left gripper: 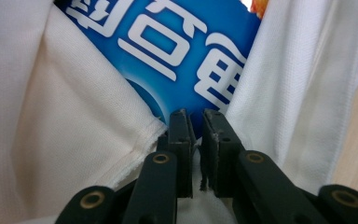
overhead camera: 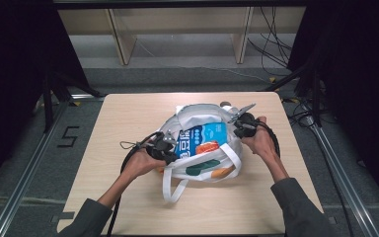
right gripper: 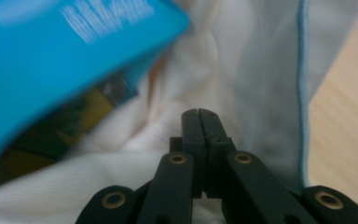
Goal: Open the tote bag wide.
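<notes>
Centrally on the tabletop [overhead camera: 128, 118] lies a white tote bag [overhead camera: 197, 148] holding a blue packet [overhead camera: 205, 137] and an orange item [overhead camera: 208, 147], partly hidden. Left gripper [left gripper: 196, 122] fingers pinch the bag's fabric edge. Right gripper [right gripper: 199, 116] fingers press together on white fabric; deeper contents blurred.

White tote bag [overhead camera: 205, 116]: woven cloth, matt, fine visible weave; stitched hem, flat cloth straps.
Blue printed packet [overhead camera: 203, 138]: glossy, smooth film or coated card; cannot tell which.
Pale wooden table [overhead camera: 128, 118]: light wood-grain top, smooth, matt.
Black two-jaw left gripper [left gripper: 197, 122]: matt black hard plastic or metal, brass-coloured rivets.
Black two-jaw right gripper [right gripper: 199, 113]: same matt black finish, brass-coloured rivets.
</notes>
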Motion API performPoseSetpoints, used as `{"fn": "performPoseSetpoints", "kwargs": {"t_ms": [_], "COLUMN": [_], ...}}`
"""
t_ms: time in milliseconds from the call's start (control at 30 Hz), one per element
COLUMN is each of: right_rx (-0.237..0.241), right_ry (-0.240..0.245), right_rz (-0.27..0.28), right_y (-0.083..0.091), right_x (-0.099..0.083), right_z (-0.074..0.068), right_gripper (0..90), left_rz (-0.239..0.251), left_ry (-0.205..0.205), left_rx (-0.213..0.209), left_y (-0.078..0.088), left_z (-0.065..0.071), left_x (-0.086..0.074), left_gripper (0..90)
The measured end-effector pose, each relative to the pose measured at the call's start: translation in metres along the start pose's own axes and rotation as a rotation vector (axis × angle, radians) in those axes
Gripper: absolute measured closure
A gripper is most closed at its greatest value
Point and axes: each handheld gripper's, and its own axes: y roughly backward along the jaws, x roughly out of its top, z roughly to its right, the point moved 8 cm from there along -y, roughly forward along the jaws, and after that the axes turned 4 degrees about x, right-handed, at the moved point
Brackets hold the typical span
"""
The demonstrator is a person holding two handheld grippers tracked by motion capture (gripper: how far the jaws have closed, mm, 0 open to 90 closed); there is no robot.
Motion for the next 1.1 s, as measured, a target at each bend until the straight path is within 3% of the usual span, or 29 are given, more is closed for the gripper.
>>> {"fn": "performPoseSetpoints", "kwargs": {"t_ms": [100,133,167,200,267,300,333,367,400,433,467,500,567,667,733,800,833,900,1000,1033,1100], "right_rx": [0.022,0.030,0.030,0.027,0.062,0.072,0.083,0.089,0.098,0.114,0.119,0.102,0.082,0.087,0.105,0.095,0.097,0.085,0.082,0.082,0.085], "right_ry": [-0.034,0.003,-0.011,0.006,0.030,0.050,0.081,0.093,0.120,0.121,0.127,0.135,0.117,0.095,0.086,0.082,0.089,0.084,0.103,0.103,0.113], "right_rz": [0.016,0.071,0.109,0.151,0.192,0.214,0.204,0.193,0.191,0.183,0.168,0.168,0.142,0.125,0.108,0.124,0.116,0.153,0.175,0.175,0.215], "right_y": [-0.001,0.011,0.015,0.031,0.044,0.047,0.050,0.052,0.052,0.053,0.052,0.050,0.044,0.028,0.026,0.027,0.031,0.037,0.049,0.049,0.054], "right_x": [-0.002,0.005,0.009,0.017,0.023,0.025,0.023,0.020,0.014,0.009,0.001,-0.005,-0.018,-0.032,-0.035,-0.033,-0.033,-0.030,-0.027,-0.027,-0.023], "right_z": [0.001,0.000,-0.004,-0.009,-0.022,-0.029,-0.038,-0.048,-0.057,-0.062,-0.067,-0.068,-0.069,-0.069,-0.069,-0.069,-0.069,-0.070,-0.074,-0.074,-0.077], "right_gripper": [90.0,90.0,90.0,90.0,90.0,90.0,90.0,90.0,90.0,90.0,90.0,90.0,90.0,90.0,90.0,90.0,90.0,90.0,90.0,90.0,90.0], "left_rz": [0.043,0.081,0.081,0.162,0.211,0.214,0.205,0.205,0.187,0.169,0.169,0.137,0.127,0.129,0.121,0.134,0.142,0.157,0.207,0.207,0.216], "left_ry": [0.027,0.022,0.022,0.092,0.135,0.157,0.151,0.151,0.187,0.214,0.214,0.254,0.288,0.320,0.315,0.306,0.295,0.256,0.244,0.244,0.216], "left_rx": [0.000,0.008,0.008,0.037,0.058,0.076,0.105,0.105,0.131,0.140,0.140,0.167,0.163,0.162,0.159,0.168,0.165,0.158,0.101,0.101,0.068], "left_y": [0.005,0.015,0.015,0.026,0.032,0.032,0.032,0.032,0.025,0.018,0.018,0.006,-0.003,-0.011,-0.010,-0.005,-0.001,0.010,0.021,0.021,0.026], "left_z": [-0.002,-0.009,-0.009,-0.022,-0.036,-0.043,-0.053,-0.053,-0.069,-0.077,-0.077,-0.087,-0.094,-0.097,-0.097,-0.094,-0.091,-0.082,-0.065,-0.065,-0.049], "left_x": [0.007,0.017,0.017,0.033,0.043,0.046,0.047,0.047,0.045,0.041,0.041,0.032,0.024,0.019,0.019,0.023,0.025,0.028,0.032,0.032,0.032], "left_gripper": [80.7,79.6,78.7,77.9,76.1,76.2,76.2,76.2,76.2,76.3,77.2,78.2,79.6,81.8,81.9,81.8,81.2,78.9,77.9,77.6,77.0]}}
